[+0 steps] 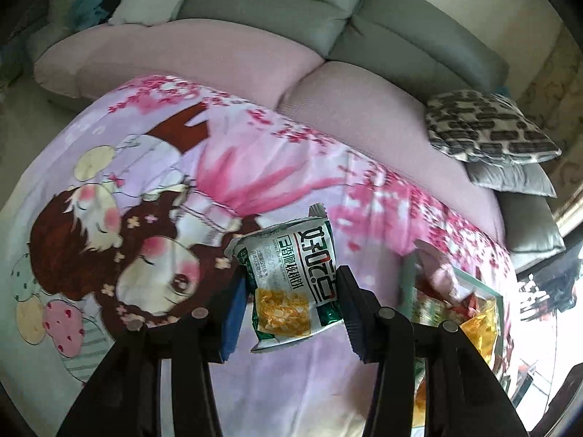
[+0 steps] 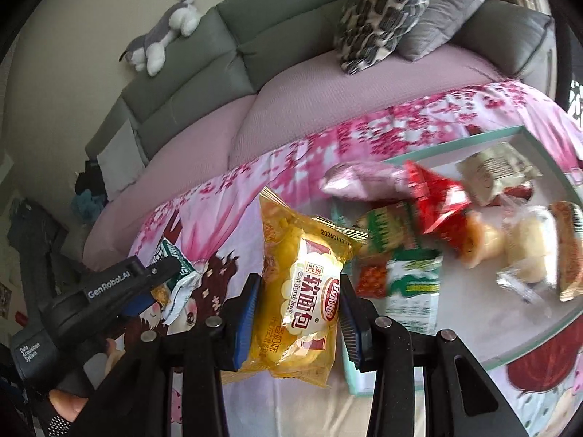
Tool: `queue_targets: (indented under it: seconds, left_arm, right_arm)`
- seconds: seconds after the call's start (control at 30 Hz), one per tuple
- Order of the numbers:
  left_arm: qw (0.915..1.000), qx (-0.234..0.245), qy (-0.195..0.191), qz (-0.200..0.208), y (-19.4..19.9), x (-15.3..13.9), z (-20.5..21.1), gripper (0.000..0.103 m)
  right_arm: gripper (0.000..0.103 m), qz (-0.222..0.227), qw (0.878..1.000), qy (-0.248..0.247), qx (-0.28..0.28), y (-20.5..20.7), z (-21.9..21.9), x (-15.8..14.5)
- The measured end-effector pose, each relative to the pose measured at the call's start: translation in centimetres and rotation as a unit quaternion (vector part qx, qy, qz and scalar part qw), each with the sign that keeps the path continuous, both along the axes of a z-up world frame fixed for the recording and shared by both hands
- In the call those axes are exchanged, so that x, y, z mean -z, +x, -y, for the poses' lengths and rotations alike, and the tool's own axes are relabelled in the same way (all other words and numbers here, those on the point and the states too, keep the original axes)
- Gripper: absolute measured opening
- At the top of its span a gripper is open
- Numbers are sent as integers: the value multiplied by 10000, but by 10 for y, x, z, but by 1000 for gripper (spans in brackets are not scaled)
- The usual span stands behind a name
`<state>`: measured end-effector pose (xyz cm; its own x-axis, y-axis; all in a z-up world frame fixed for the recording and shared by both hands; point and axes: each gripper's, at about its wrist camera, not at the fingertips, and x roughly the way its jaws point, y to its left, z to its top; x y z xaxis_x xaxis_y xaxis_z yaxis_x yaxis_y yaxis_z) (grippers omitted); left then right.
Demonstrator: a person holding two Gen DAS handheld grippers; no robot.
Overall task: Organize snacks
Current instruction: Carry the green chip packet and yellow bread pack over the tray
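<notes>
- Carrying one packet in each gripper above the printed blanket [image 1: 145,189], which is covering the sofa seat; neither packet is touching the cloth.
- Left gripper [image 1: 291,309] is clamping the green-and-white snack packet [image 1: 291,280]. Its pads are pressing on the packet's two side edges at a narrow setting.
- That packet's long axis is running forward along the fingers, top seam pointing away from the camera and bottom end hanging back toward the wrist.
- Right gripper [image 2: 297,322] is clamping the yellow bread packet [image 2: 302,306] the same way, jaws narrow, pads on its flanks. The long axis is again lying along the fingers, with the dated seam at the far end.
- Shallow tray [image 2: 455,138], teal-rimmed, is lying forward and to the right of the right gripper, already holding a loose heap of wrapped snacks [image 2: 437,218].
- Its near corner is sitting just beside the right gripper's outer finger, so the bread packet is close to the rim but not yet over the tray floor.
- In the right wrist view the left gripper [image 2: 160,273] is showing well off to the left, farther from the tray; in the left wrist view the tray [image 1: 499,295] is appearing only at the right edge.
- Judgement: right hand is nearer the tray and is likely leading; the left one needs a longer sideways reach across to it.
- Risk noted: the tray heap is uneven, so a packet dropped at the rim could slide off.
</notes>
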<state>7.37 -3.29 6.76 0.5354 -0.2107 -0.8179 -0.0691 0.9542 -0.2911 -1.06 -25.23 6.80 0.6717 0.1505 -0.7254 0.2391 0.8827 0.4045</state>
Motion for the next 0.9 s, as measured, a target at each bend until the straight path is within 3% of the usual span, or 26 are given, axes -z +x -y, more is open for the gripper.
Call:
queue_targets:
  seconds: [0.2,0.47,0.6,0.9]
  left_arm:
    - [9983,576,-60,36,-12,-2,38,50]
    - [9869,1577,-279,-172,-34,7,100,50]
    - [9830,1816,-134,-218,-42,15,123,50]
    - [9814,1884,321,-190,-38,33,136,50]
  right_arm:
    - [43,5,9972,-215,715,-24,54,-7]
    - [43,-18,9879,-259,1528,-55,116,-13]
    - [43,7,9857,-222,1668,-62,128,-15]
    - [43,-58,9882,-138,1523,-59,128,-7]
